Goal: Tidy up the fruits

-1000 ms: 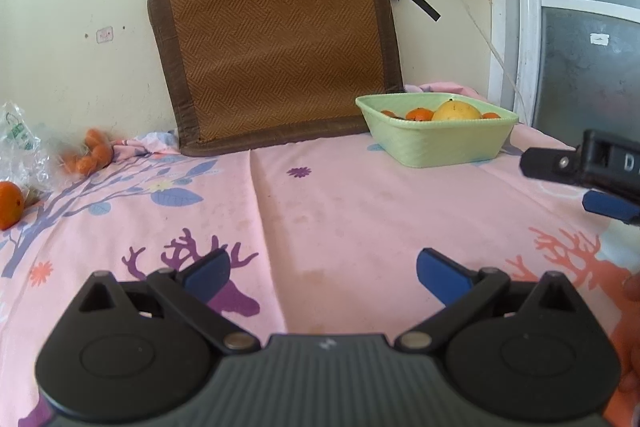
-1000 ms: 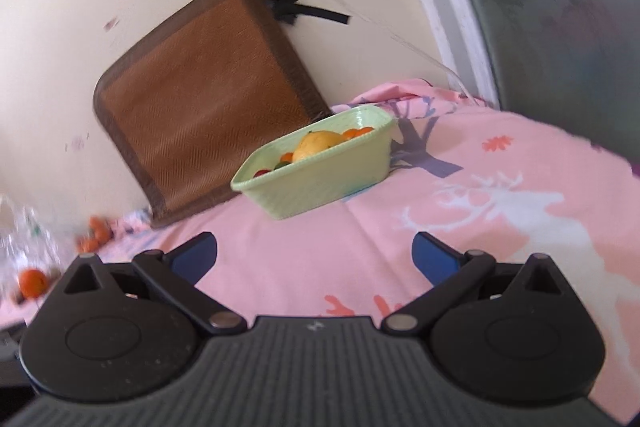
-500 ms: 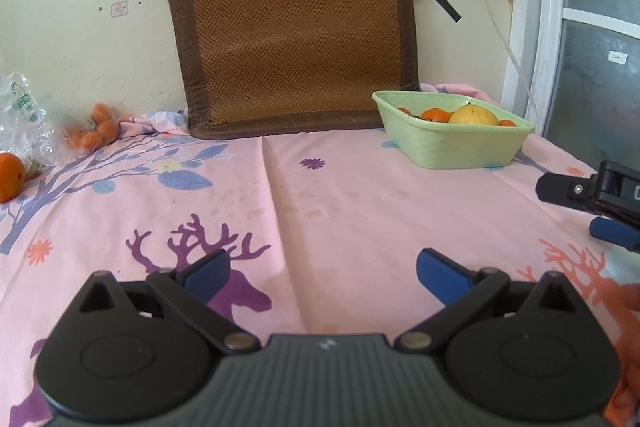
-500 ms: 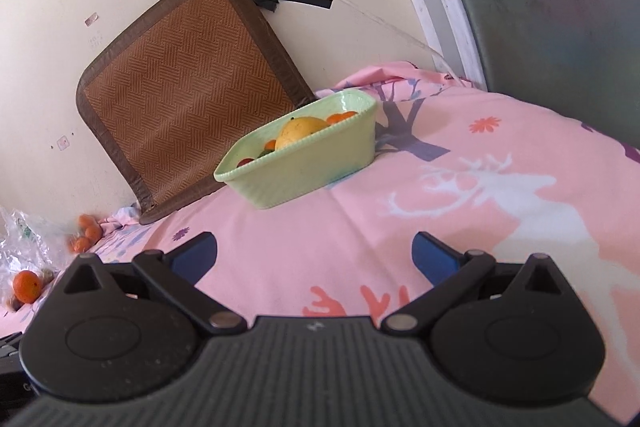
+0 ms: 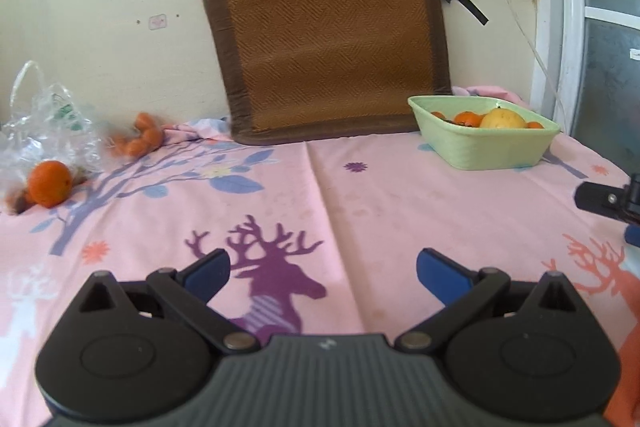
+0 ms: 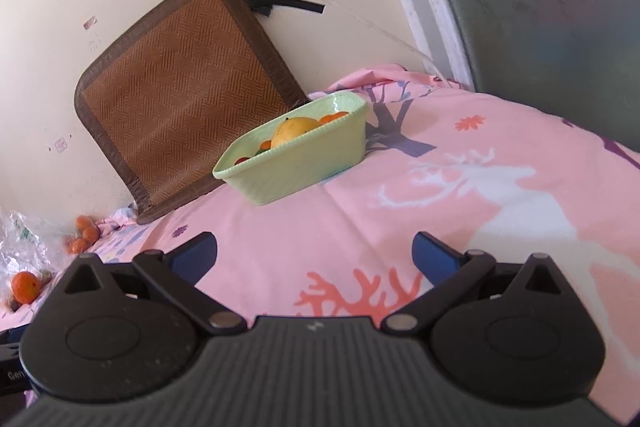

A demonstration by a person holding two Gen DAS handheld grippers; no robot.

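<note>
The left gripper (image 5: 322, 273) hovers low over a pink printed bedsheet (image 5: 400, 203), its 2 blue-tipped fingers spread wide with nothing between them. The right gripper (image 6: 314, 253) is likewise spread wide and empty, hovering over the same sheet.

The step in hand looks like a reach for loose fruit. To do it well, the left gripper should swing toward its own left and forward, keep its fingers wide until they pass either side of the fruit at its widest part, then close gently — the fruit is round and may roll on the soft sheet.

From the left gripper outward: a loose orange (image 5: 50, 183) lies well ahead and far to the left, just beside a crumpled clear plastic bag (image 5: 44, 123). Farther ahead, near the wall, sits a small cluster of oranges (image 5: 140, 141), blurred. Ahead and to the right stands a pale green basket (image 5: 496, 151) — it holds a large yellow fruit (image 5: 502, 119) and several small oranges. A brown woven mat (image 5: 332, 39) leans against the wall behind.

From the right gripper, the basket is ahead, slightly left; the loose orange lies far left.
</note>
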